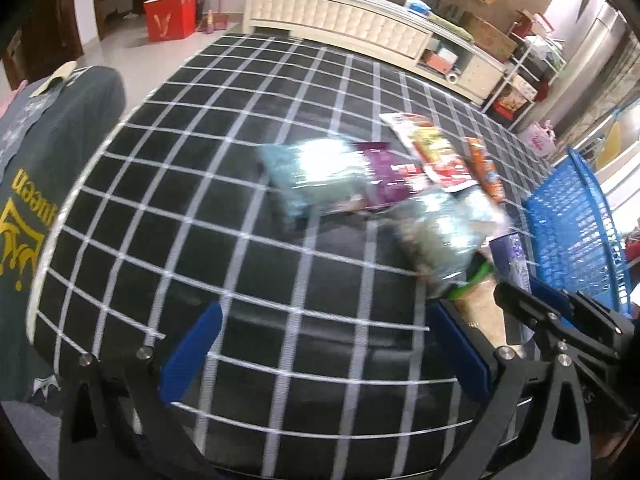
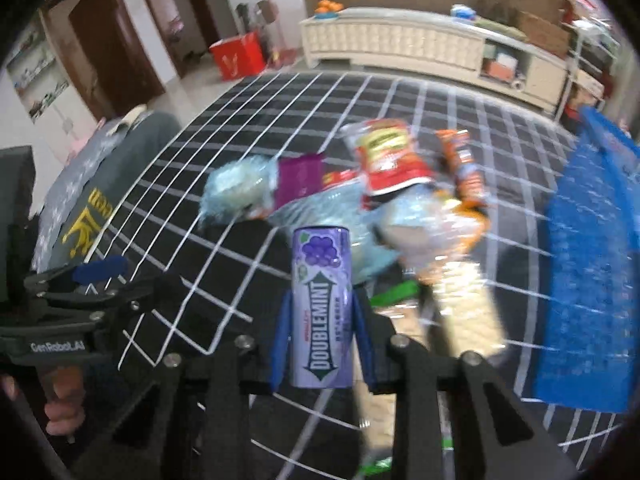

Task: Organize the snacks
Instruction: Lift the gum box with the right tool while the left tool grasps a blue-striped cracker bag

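I work over a black table (image 1: 248, 184) with a white grid of lines. In the left wrist view its curved edge runs down the left side of the frame, and just beyond that edge is a dark grey shirt with yellow letters (image 1: 48, 184). The lower and middle left part of the table is bare, so there is open room on that side. The far edge lies at the top of the frame, and behind it, across a strip of floor, stands a long cream cabinet (image 1: 340, 24). At the right edge of both views stands a blue basket (image 2: 592, 264), with its mesh wall close to the pile of snack bags (image 1: 360, 176) in the middle right of the table.

My left gripper (image 1: 324, 354) is at the bottom of the left wrist view, tilted steeply down over the bare table. Its two blue fingers (image 1: 192, 354) stand wide apart, with nothing between them. It also shows at the lower left of the right wrist view, where my hand (image 2: 60, 400) holds its handle.

My right gripper (image 2: 320, 344) is at the bottom centre of the right wrist view and also points down at a slant. It is clenched on a purple gum can (image 2: 320, 308), which stands upright between the blue fingers (image 2: 280, 344), both of them pressed against its sides. The can is in front of the snack pile, and the basket is to its right. The pictures are blurred, so the small print on the bags cannot be read.
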The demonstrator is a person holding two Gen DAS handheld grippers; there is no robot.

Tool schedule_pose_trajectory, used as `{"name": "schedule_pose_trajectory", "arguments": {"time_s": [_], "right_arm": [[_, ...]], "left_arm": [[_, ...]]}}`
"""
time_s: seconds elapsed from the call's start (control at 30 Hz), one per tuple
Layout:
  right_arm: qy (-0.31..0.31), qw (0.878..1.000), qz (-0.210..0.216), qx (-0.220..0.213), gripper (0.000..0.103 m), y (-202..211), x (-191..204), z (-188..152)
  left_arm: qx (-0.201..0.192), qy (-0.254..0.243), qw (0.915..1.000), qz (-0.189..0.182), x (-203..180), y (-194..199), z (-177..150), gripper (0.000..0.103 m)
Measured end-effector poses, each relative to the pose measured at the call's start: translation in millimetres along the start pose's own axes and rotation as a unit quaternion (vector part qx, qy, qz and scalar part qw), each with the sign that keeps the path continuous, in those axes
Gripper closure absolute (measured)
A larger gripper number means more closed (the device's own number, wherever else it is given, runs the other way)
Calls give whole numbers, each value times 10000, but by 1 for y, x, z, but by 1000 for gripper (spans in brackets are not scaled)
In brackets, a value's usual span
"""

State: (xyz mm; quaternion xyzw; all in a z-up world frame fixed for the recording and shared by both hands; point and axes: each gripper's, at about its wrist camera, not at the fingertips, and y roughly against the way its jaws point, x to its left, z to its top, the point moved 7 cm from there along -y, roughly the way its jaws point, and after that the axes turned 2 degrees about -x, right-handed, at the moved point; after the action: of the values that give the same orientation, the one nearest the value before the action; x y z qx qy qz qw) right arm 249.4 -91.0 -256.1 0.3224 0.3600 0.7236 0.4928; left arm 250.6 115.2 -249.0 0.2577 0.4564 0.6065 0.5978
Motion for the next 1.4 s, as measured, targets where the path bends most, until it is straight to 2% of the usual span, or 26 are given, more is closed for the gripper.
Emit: {"name": "schedule_pose_trajectory", "arguments": {"time_s": [0.13,0.3,0.47,0.63,0.77,0.93,0.97,1.07,1.13,1.23,1.4], "right_arm": [[-362,9974,-507,-374,69,20,-30,9],[-337,9954,-784,-427,69,20,-49,20],[-570,9950,-694,-430,69,8,-61,29],[-499,9945,-775,-499,69,6,-61,32],[-530,9941,-805,-503,69,4,-68,32],[-537,9939,-864,-429,69,0,-70,29],[-538,9940,-866,-407,69,-1,-70,28],[-583,9944,-814,-335,69,-3,-69,26],[-588,9944,-827,-307,68,-5,-69,26],[-613,9942,-833,-278,69,-5,-69,23],[-633,9942,-848,-210,69,-2,-68,20]], "left_arm": [[166,105,9998,-87,-28,-14,11,1],[264,163,9995,-91,-58,-33,24,1],[441,177,9989,-64,-77,-56,34,1],[600,526,9968,-68,-77,-79,44,1],[847,585,9946,-141,-78,-100,43,1],[777,438,9960,54,-79,-112,43,1],[716,408,9966,64,-79,-112,43,4],[564,171,9982,-142,-89,-105,42,31],[563,73,9980,-261,-93,-101,40,41],[499,-168,9984,-187,-94,-95,37,47],[451,-310,9984,-140,-90,-82,24,49]]}}
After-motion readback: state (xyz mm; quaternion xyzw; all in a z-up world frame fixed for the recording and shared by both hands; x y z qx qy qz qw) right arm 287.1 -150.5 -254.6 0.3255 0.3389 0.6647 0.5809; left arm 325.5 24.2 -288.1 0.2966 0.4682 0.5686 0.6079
